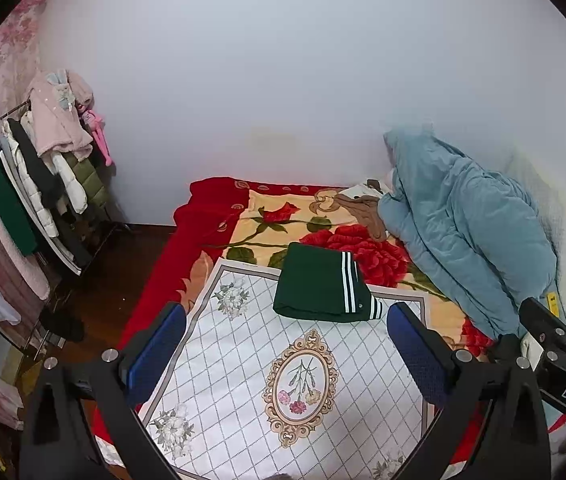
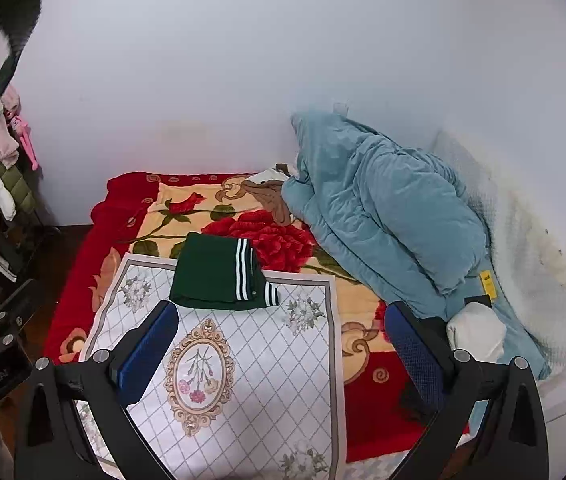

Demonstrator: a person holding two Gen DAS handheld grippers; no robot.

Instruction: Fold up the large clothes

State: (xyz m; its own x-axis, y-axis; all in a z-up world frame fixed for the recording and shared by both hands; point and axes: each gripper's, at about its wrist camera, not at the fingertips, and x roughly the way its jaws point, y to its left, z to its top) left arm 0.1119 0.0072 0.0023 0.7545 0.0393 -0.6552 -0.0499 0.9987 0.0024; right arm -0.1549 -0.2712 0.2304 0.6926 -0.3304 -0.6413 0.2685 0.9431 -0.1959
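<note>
Your left hand-held gripper point(image 1: 285, 354) and right hand-held gripper point(image 2: 281, 350) were both spread wide and empty, raised above the bed point(image 2: 79, 280). The green garment point(image 1: 323, 288) lay folded at the far edge of the white patterned mat point(image 1: 243, 360). It looked soft, light and limp; best pinched at the striped cuff corners. The mat's near half was bare; the blue quilt point(image 2: 383, 216) crowded the right.

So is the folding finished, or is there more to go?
One piece looks done: the green garment lies folded in a neat rectangle at the far end of the white mat. Nothing is in hand; both grippers, left and right, hover open. Clothes still hang on the rack.
</note>
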